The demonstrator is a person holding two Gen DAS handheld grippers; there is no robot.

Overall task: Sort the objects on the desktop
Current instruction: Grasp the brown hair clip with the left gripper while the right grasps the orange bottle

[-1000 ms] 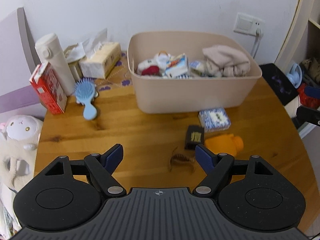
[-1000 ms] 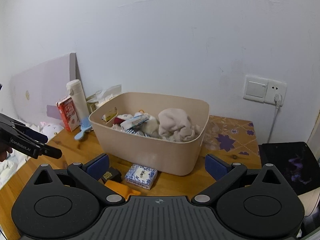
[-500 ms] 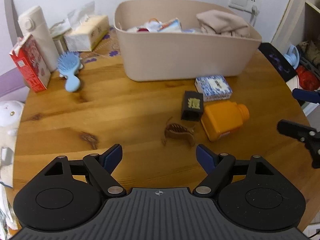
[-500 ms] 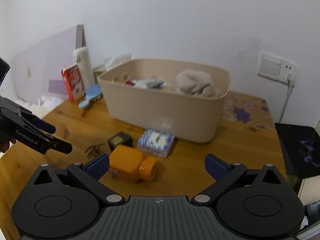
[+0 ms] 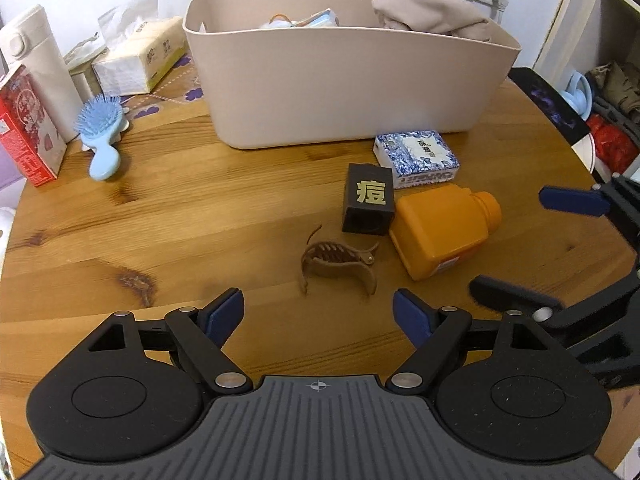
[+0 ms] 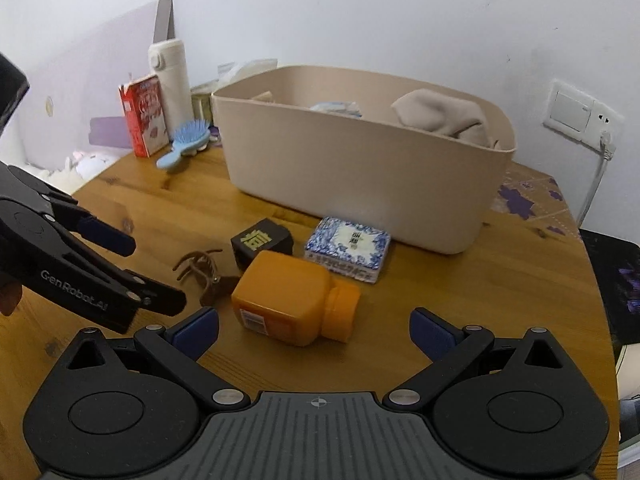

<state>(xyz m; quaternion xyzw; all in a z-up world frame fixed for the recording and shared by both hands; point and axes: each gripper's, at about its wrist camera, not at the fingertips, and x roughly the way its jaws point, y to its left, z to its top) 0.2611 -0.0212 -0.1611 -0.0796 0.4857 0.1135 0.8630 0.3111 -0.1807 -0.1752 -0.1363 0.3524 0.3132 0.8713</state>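
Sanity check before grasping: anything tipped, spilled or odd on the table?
The orange bottle lies on its side, cap on, nothing spilled. The small black box is tipped over too, touching it. The hair claw looks intact.

Glossy knotted wood table (image 5: 168,216), matt beige plastic bin (image 5: 344,80), smooth orange plastic bottle (image 6: 292,300), soft cloth (image 5: 428,12)
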